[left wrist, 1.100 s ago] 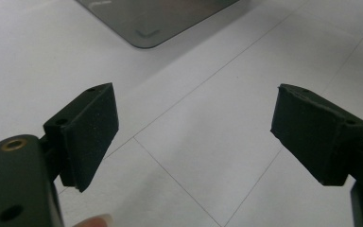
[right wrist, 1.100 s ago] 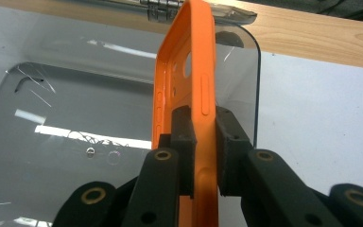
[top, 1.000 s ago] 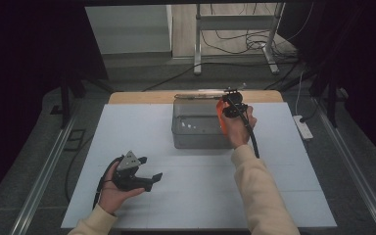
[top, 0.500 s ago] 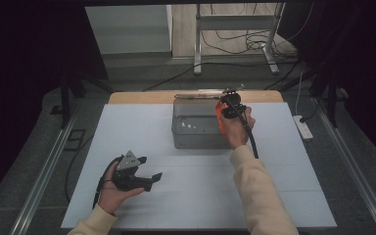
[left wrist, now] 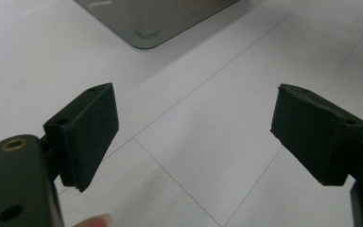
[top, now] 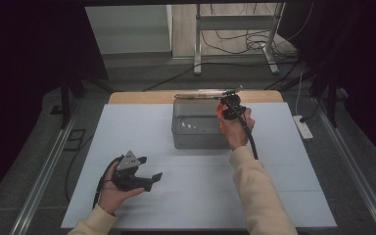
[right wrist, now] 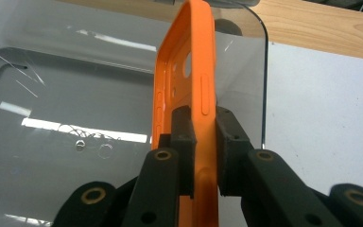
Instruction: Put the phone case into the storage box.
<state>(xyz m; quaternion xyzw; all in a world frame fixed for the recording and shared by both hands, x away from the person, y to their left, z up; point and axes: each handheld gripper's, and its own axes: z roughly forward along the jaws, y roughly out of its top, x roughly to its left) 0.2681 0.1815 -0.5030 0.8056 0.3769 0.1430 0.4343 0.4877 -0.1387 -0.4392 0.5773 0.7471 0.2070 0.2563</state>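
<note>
An orange phone case (right wrist: 189, 90) stands on edge between the pads of my right gripper (right wrist: 204, 142), which is shut on its side wall. In the high view the right gripper (top: 223, 113) holds the orange phone case (top: 219, 111) over the right end of a clear plastic box (top: 196, 128). Small metal bits lie on the floor of the clear box (right wrist: 75, 118). My left gripper (top: 152, 169) rests low at the front left of the white table (top: 142, 132), held in a hand. In the left gripper view its jaws (left wrist: 194, 137) stand wide open over the bare table, a corner of the box (left wrist: 146, 23) ahead.
A wooden strip (top: 142, 97) runs along the table's far edge behind the box. A white power strip (top: 303, 127) lies on the floor off the right edge. Metal rails flank the table, and cables lie on the floor beyond it.
</note>
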